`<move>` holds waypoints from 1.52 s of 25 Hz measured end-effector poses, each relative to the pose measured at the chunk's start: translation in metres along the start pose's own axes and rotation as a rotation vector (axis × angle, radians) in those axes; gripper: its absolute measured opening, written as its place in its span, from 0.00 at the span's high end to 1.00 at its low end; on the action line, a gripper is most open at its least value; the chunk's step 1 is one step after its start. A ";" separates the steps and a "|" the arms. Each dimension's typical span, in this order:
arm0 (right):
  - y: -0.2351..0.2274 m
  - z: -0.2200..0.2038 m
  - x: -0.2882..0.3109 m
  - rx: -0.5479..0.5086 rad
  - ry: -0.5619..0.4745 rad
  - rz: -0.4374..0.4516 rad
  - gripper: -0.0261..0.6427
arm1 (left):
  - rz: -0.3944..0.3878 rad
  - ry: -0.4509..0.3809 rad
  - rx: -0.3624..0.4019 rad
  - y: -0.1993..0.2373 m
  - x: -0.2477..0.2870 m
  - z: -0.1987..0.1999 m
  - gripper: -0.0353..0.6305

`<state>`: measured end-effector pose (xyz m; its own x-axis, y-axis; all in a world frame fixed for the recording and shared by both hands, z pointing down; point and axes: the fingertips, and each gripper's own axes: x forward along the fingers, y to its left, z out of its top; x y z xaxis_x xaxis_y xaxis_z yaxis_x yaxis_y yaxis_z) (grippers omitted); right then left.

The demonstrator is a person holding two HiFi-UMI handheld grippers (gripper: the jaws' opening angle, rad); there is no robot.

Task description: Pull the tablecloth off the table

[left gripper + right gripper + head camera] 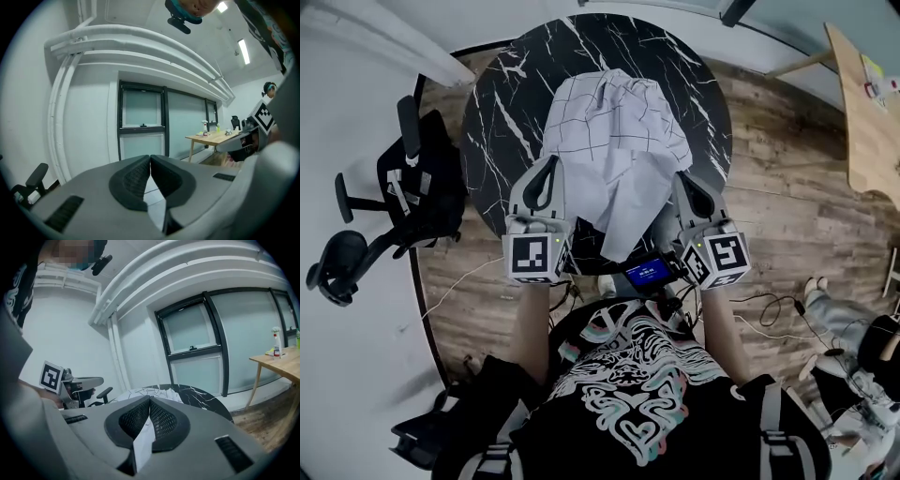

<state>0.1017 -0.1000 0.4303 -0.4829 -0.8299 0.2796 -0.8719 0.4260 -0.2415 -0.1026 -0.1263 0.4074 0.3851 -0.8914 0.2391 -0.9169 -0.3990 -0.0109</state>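
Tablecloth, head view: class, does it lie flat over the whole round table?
No: the tablecloth is bunched in a crumpled heap, and the bare black marble table shows all around it.

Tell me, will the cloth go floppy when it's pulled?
Probably floppy: the cloth is bunched in soft folds and a corner hangs limp. Likely light, since it looks thin. It may slide easily over the glossy table.

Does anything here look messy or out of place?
Yes: the white checked tablecloth lies crumpled in a heap on the round black table instead of spread flat. The left gripper and the right gripper pinch its near edge.
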 end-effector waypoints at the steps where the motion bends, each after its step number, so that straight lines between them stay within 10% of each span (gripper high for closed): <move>1: -0.003 0.000 0.002 0.006 0.001 -0.002 0.92 | 0.002 0.007 -0.006 0.001 0.003 -0.002 0.91; 15: -0.031 -0.013 0.035 0.074 0.062 -0.002 0.89 | -0.006 0.104 -0.003 0.007 0.044 -0.026 0.79; 38: -0.047 -0.037 0.104 0.179 0.258 0.071 0.48 | -0.012 0.263 -0.024 0.014 0.084 -0.063 0.59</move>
<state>0.0897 -0.1935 0.5050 -0.5670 -0.6718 0.4767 -0.8179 0.3907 -0.4223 -0.0894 -0.1932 0.4887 0.3582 -0.7990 0.4831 -0.9159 -0.4011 0.0158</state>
